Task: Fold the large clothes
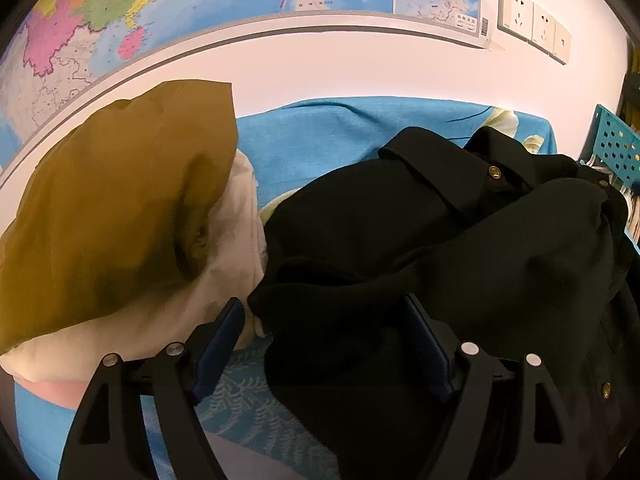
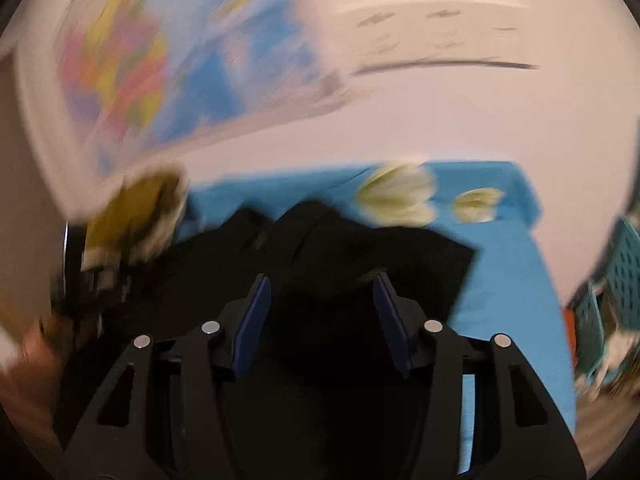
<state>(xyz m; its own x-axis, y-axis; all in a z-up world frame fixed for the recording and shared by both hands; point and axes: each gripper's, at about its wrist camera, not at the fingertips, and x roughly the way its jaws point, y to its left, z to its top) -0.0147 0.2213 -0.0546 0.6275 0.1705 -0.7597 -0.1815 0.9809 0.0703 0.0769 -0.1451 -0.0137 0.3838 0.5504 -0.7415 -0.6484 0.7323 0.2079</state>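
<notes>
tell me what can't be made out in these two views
- Left wrist view: the black coat runs off the right and bottom edges, so its full shape is hidden.
- Left wrist view: the white cloth lies mostly under the mustard garment.
- Left wrist view: map lettering is too small.
- Right wrist view: motion blur smears the map and left edge.

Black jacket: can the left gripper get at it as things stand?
Probably yes. The left gripper has its jaws open, the black jacket already lies between them, and nothing covers it.
</notes>
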